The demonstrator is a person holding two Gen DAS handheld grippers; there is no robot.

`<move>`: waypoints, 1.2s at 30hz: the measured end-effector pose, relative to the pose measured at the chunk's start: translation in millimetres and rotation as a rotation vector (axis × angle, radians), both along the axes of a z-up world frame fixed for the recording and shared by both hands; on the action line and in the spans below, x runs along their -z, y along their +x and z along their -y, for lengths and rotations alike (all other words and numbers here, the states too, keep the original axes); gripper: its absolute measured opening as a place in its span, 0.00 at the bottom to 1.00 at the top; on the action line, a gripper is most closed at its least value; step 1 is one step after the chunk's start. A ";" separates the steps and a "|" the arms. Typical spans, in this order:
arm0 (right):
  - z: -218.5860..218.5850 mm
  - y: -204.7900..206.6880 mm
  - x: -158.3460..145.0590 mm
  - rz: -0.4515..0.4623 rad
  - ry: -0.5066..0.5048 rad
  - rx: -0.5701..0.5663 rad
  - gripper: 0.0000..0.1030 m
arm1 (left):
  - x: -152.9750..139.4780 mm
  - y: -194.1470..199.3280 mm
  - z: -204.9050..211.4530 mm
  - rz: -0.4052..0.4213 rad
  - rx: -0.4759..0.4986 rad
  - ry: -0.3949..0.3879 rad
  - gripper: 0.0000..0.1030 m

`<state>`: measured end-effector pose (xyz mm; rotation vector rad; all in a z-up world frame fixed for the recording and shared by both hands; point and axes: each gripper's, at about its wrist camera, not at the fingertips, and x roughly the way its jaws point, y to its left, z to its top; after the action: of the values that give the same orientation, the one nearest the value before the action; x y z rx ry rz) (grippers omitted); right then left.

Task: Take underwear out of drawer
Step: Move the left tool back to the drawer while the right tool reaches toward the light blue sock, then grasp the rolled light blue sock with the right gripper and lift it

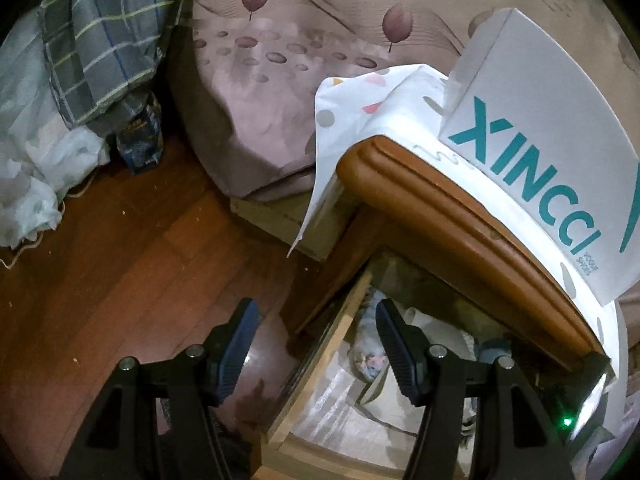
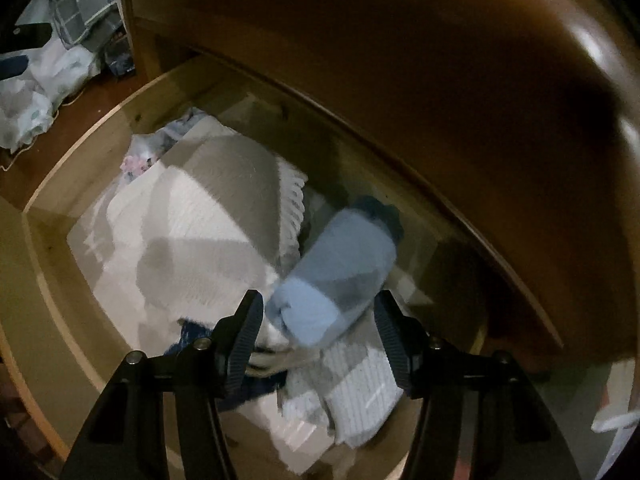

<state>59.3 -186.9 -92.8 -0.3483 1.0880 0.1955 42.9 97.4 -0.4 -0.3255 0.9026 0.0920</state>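
The wooden drawer (image 2: pixel 48 248) stands open under the nightstand top (image 2: pixel 440 80). Inside lie folded white and grey cloths (image 2: pixel 200 224) and a rolled light-blue piece of underwear (image 2: pixel 340 276). My right gripper (image 2: pixel 318 312) is open above the drawer, its jaws on either side of the near end of the blue roll, not closed on it. My left gripper (image 1: pixel 316 320) is open and empty, hovering over the drawer's left wall (image 1: pixel 320 364) and the floor. A small patterned bundle (image 1: pixel 368 360) shows in the drawer in the left wrist view.
A white box marked XINCCI (image 1: pixel 540 140) sits on a dotted white cloth (image 1: pixel 360 120) on the nightstand. A bed with a pink sheet (image 1: pixel 280 60) is behind. A plaid blanket (image 1: pixel 100 40) and white bags (image 1: pixel 32 176) lie on the wooden floor (image 1: pixel 120 260).
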 end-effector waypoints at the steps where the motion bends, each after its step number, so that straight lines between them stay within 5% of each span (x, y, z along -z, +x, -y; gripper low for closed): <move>1: -0.5 1.9 1.4 0.011 -0.010 0.002 0.53 | 0.7 0.3 0.7 -0.006 0.005 -0.012 0.61; 13: -23.8 0.2 24.4 0.034 -0.287 -0.087 0.53 | -1.5 -0.2 10.7 -0.011 0.058 -0.047 0.61; 26: -19.2 17.0 43.1 -0.086 -0.269 -0.109 0.48 | -3.0 0.5 9.2 -0.020 0.083 -0.083 0.61; 32: -13.6 14.6 40.5 -0.100 -0.232 -0.099 0.29 | 2.7 3.2 10.2 -0.052 0.093 -0.083 0.61; 36: -8.5 6.6 29.7 -0.145 -0.141 -0.086 0.25 | 3.2 3.3 7.6 -0.058 0.085 -0.090 0.61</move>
<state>65.9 -178.4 -122.5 -0.5136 1.2345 0.2239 46.3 89.8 -3.6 -0.3697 0.9791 -0.0179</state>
